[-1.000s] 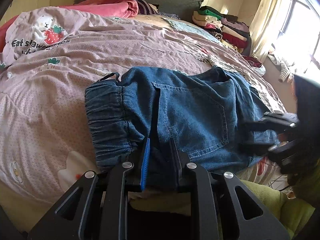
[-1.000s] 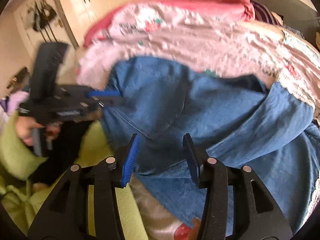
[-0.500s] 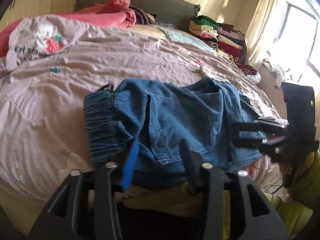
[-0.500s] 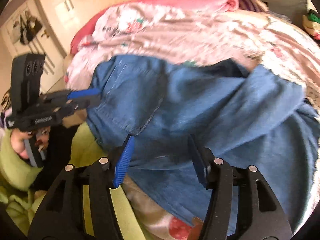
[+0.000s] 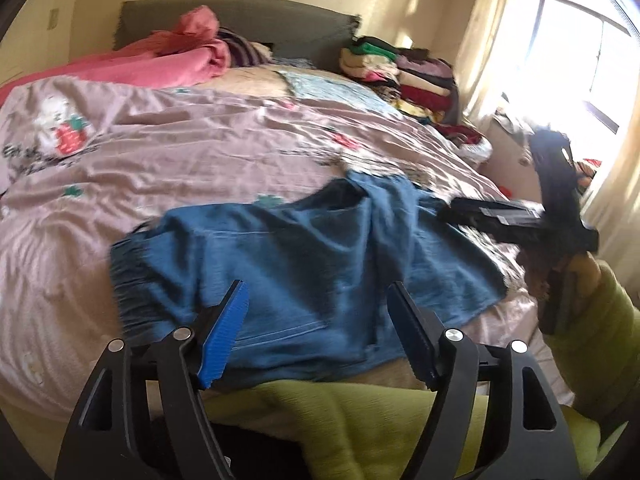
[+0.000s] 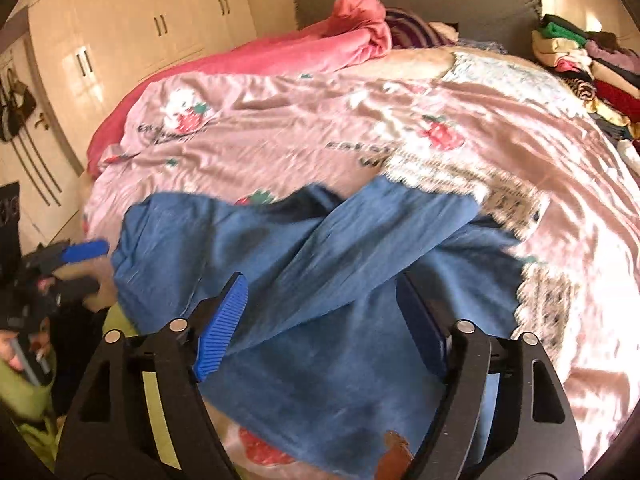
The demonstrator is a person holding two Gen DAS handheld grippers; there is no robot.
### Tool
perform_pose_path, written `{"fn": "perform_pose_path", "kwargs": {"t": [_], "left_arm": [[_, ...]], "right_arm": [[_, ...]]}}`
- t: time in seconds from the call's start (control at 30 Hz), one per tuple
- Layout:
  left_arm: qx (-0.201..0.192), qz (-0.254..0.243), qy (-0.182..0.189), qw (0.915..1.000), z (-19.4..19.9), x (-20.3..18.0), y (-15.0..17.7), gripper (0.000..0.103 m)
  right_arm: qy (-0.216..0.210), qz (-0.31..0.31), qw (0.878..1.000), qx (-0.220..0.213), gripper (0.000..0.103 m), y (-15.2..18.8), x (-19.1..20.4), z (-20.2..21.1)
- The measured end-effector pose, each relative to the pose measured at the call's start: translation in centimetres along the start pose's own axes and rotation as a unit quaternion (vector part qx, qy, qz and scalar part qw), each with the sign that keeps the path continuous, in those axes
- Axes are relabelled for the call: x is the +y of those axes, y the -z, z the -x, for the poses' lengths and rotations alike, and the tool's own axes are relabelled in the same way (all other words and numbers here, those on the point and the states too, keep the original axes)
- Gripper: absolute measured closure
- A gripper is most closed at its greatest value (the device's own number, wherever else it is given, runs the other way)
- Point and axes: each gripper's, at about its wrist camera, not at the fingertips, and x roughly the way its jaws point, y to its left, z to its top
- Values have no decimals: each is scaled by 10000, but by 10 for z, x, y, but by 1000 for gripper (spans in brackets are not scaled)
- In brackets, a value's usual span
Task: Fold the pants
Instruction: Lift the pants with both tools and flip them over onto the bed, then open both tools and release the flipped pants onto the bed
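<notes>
Now both the left gripper (image 5: 318,330) and right gripper (image 6: 320,326) are just opening empty above the jeans (image 5: 304,272), risking the loose fold slumping apart on the bed (image 5: 200,148).

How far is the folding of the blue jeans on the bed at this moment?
Done: the jeans lie folded over on the pink bedspread, waistband at the left. In hand: nothing; the left gripper and right gripper have just been opening and pulling back, with no cloth between the jaws. Left: one leg still lies crooked across the other, so likely straightening and another fold.
</notes>
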Motion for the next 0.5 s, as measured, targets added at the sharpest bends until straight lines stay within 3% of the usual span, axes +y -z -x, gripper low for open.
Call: {"fn": "perform_pose_path", "kwargs": {"t": [0.23, 0.5], "left_arm": [[324, -138, 401, 9986, -34, -27, -10, 32], [804, -190, 807, 9933, -81, -52, -17, 34]], "right_arm": [[232, 37, 9997, -42, 25, -36, -12, -18], [330, -377, 9979, 402, 25, -81, -38, -74]]}}
